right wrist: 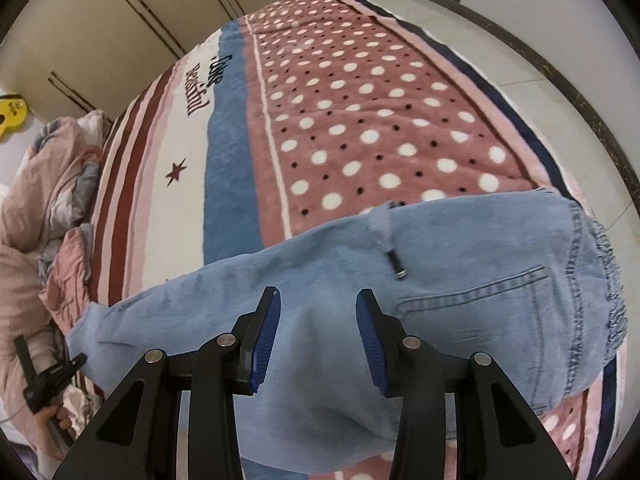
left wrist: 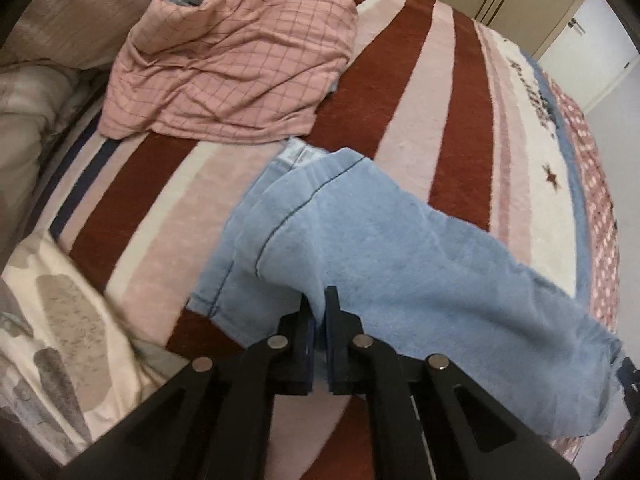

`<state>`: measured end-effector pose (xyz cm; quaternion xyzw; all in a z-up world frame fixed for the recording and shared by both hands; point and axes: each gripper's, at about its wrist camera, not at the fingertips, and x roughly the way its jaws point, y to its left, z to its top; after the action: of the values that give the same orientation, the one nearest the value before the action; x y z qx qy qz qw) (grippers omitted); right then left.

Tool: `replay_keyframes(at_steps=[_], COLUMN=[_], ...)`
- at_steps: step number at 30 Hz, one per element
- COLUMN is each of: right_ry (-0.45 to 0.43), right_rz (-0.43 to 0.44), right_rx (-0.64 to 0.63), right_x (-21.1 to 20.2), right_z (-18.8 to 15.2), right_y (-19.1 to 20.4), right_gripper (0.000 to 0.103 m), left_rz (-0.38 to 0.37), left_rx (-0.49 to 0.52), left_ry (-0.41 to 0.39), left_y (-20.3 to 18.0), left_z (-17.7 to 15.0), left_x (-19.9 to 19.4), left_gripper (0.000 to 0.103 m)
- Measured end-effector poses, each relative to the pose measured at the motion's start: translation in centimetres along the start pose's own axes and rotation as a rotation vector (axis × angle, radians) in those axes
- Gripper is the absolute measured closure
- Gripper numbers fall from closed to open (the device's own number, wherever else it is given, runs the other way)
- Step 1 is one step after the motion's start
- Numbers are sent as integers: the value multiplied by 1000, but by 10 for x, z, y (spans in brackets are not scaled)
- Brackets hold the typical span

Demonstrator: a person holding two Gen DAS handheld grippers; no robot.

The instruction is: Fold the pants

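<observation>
— Reading anything? The blanket (right wrist: 224,128) is showing "Beautiful".
— Left hand-held gripper (left wrist: 318,300) is clenching the pants (left wrist: 400,264) on the bed; right hand-held gripper (right wrist: 318,300) is hovering released, revealing their back pocket (right wrist: 480,300).

A: What do we see of our left gripper (left wrist: 319,300)?
B: Black angular arms, four round silver pivot pins, dark blue pads (left wrist: 309,334).

A: And our right gripper (right wrist: 318,300)?
B: The same black arms and silver pins, with ribbed blue pads (right wrist: 269,334). At the edge, bare fingers (right wrist: 60,420) below a pink ribbed sleeve (right wrist: 16,292).
</observation>
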<state>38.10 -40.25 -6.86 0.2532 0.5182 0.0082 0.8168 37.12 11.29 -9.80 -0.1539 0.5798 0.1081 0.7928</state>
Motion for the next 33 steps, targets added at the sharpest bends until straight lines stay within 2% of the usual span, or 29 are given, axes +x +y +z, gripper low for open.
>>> replay_keyframes(at_steps=[7, 8, 9, 10, 11, 14, 19, 22, 25, 33], right_ry=[-17, -20, -25, -30, -31, -34, -34, -36, -49, -36], right_rz=[-76, -93, -111, -123, -132, -163, -182, -183, -177, -96], right_rx=[-7, -11, -10, -8, -8, -14, 26, 76, 126, 236], right_x=[-11, -12, -15, -17, -19, -26, -35, -41, -46, -57], right_z=[0, 1, 1, 2, 3, 4, 0, -5, -7, -17], right_y=[-23, -28, -33, -40, -45, -64, -98, -125, -149, -209], right_gripper=[68, 68, 67, 65, 62, 54, 39, 36, 28, 28], left_rz=[80, 105, 137, 202, 213, 186, 129, 90, 60, 21], left_rx=[17, 16, 18, 23, 24, 3, 2, 30, 65, 183], left_ry=[24, 26, 26, 11, -6, -31, -38, -33, -35, -26], left_y=[8, 8, 8, 7, 6, 2, -25, -57, -92, -174], left_z=[-23, -23, -25, -25, -25, -26, -34, -41, -46, -61], left_x=[4, 4, 2, -2, -7, -20, -28, -28, -29, -31], left_gripper=[96, 90, 76, 67, 55, 44, 41, 40, 40, 40])
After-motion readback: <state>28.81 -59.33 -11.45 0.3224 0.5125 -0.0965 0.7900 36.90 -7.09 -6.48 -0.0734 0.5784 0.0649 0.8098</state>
